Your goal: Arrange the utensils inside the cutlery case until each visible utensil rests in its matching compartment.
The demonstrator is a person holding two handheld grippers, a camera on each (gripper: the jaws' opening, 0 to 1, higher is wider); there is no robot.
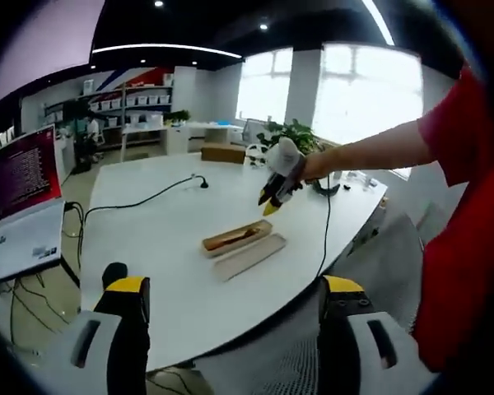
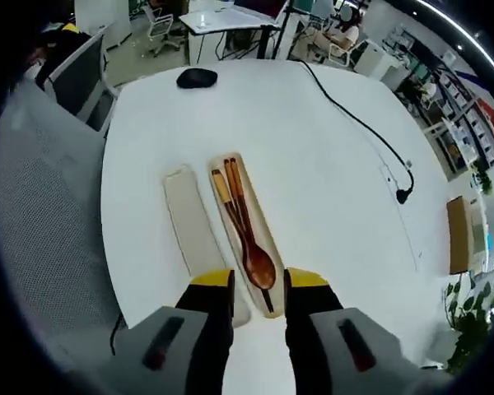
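Right claw [image 2: 258,290], jaws apart, hovers over the wooden spoon [image 2: 249,239] and chopsticks [image 2: 227,196] in the cutlery case [image 2: 267,239]; lid [image 2: 191,222] just beside. Left claw [image 1: 229,298] is apart above the tabletop [image 1: 165,239].

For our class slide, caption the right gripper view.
Open right tongs hover above the cutlery case holding spoon and chopsticks, lid alongside.

left gripper view far, right gripper view overhead, sharing case [image 1: 236,237] [image 2: 247,226]

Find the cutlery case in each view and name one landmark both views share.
Left gripper view: the case lies mid-table, just left of centre, beside its lid.
Right gripper view: the case lies at centre, just above the fingers, holding a spoon.
Shared landmark: the black cable.
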